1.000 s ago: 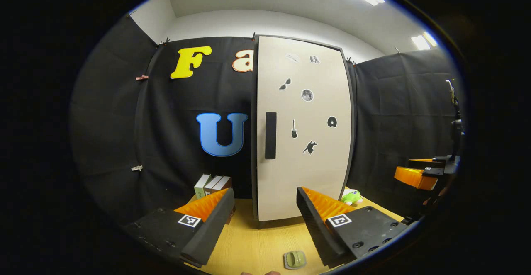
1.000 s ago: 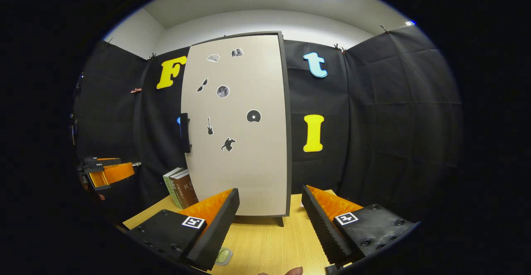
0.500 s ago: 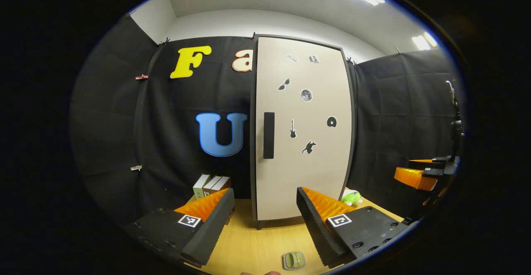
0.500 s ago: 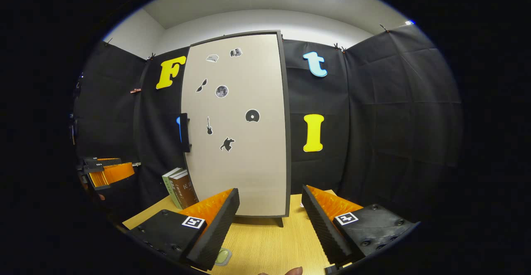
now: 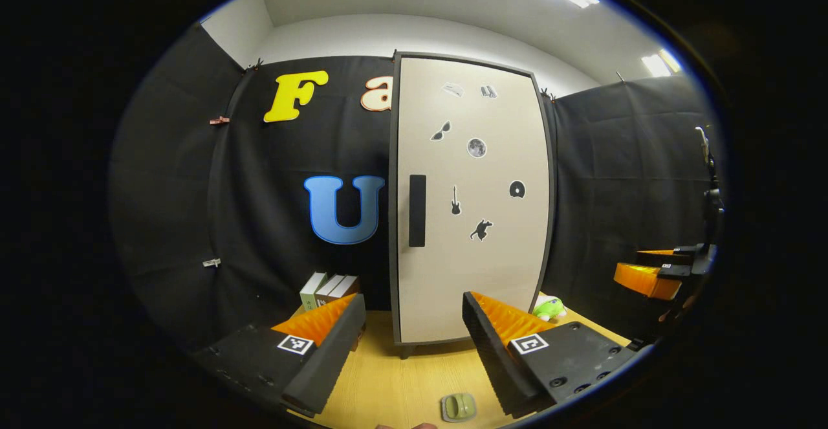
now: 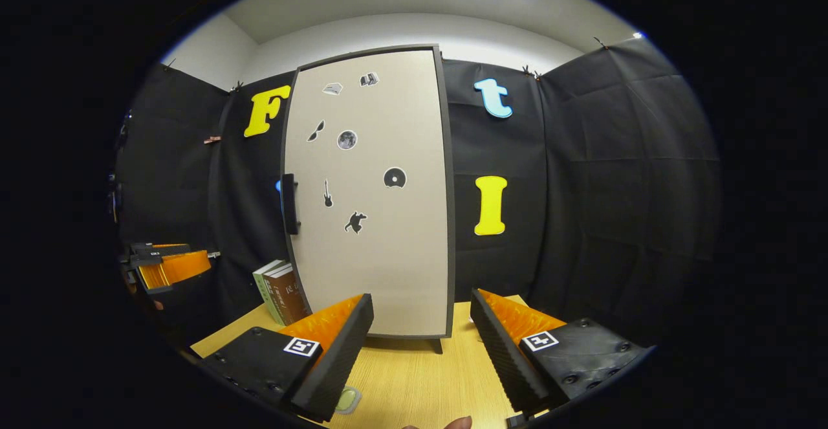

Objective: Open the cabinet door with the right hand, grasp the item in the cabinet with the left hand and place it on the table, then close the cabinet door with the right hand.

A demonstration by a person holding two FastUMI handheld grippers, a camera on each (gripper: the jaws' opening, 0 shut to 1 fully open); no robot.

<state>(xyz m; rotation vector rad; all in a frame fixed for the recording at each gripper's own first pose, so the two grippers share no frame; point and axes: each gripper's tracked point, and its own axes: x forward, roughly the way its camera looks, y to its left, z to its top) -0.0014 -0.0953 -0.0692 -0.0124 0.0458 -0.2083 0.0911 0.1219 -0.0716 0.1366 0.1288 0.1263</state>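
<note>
- Nearest in the right gripper view, the right gripper (image 6: 420, 341) stands with its jaws spread wide and nothing between them, above the pale wooden table (image 6: 414, 377).
- In the left gripper view the left gripper (image 5: 411, 341) is likewise released and empty; a small flat green object (image 5: 459, 407) lies on the table just in front of it.
- Farther back stands the tall beige cabinet door with a dark frame and small black stickers (image 6: 372, 196), fully closed, so the item to fetch is hidden behind it.
- Its black vertical bar handle (image 6: 288, 204) sits on the door's left edge, well apart from the right gripper.
- Judgement: opening has not begun. The right gripper should swing left and forward, straddle the handle with both fingers, clench, then pull along the hinge arc rather than straight back.
- Beside the cabinet, some upright books (image 6: 279, 292) stand close enough for the swinging door to clip.
</note>
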